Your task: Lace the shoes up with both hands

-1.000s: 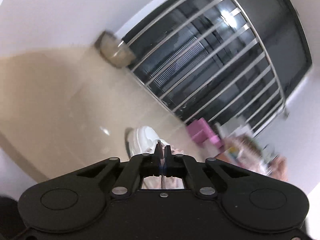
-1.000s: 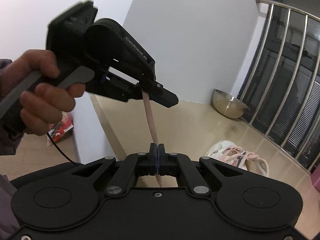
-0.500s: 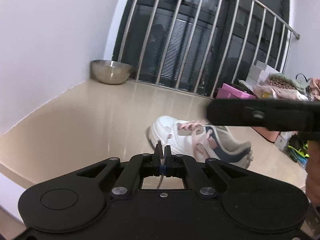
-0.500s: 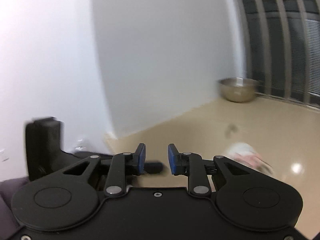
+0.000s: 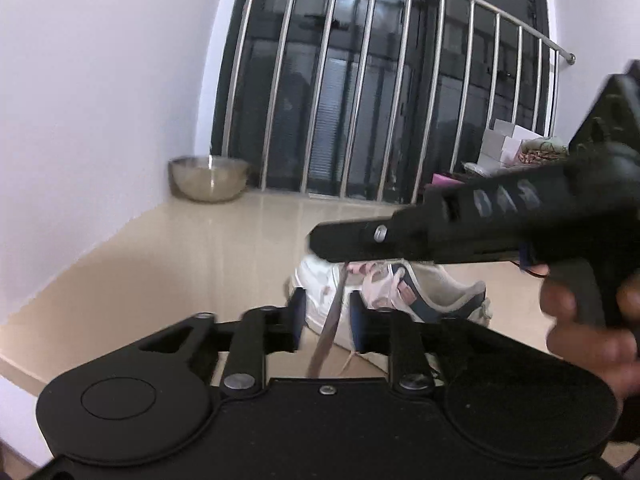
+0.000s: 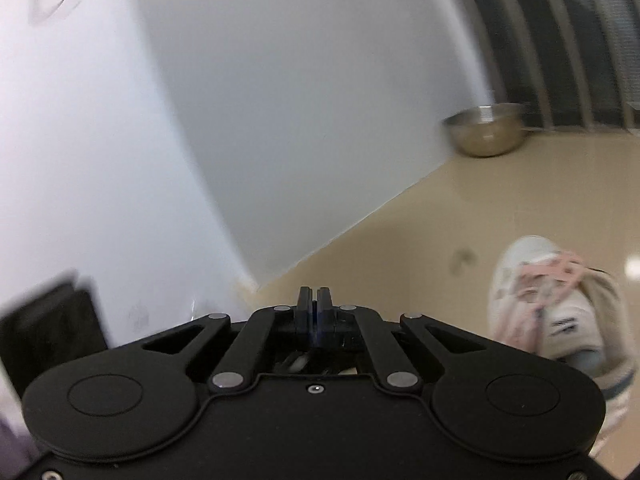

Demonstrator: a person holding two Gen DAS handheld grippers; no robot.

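I see a beige glossy floor (image 5: pixel 224 248) running to white walls (image 5: pixel 100 120) and a railing of steel bars (image 5: pixel 360 100) before dark glass. A steel bowl (image 5: pixel 208 178) sits in the corner where wall meets railing; in the right wrist view it shows, blurred, at the same corner. At the right end of the railing, boxes and clutter (image 5: pixel 512 148) are stacked, too small for me to sort. The white shoe (image 5: pixel 400 296) with pink lacing and a dark blue side panel lies on the floor ahead of my left gripper (image 5: pixel 326 312), toe toward the wall. My right gripper (image 6: pixel 314 306), gripped by a hand (image 5: pixel 592 320), crosses the left wrist view above the shoe. A pink lace (image 5: pixel 330 320) hangs from its tip and runs down between the left gripper's blue pads (image 5: pixel 298 316), apart from both. The left jaws have just been opening and stand released, the lace loose in the gap. The right jaws have just been closing; its own camera shows them clenched together, and from the left wrist view they pinch the lace.
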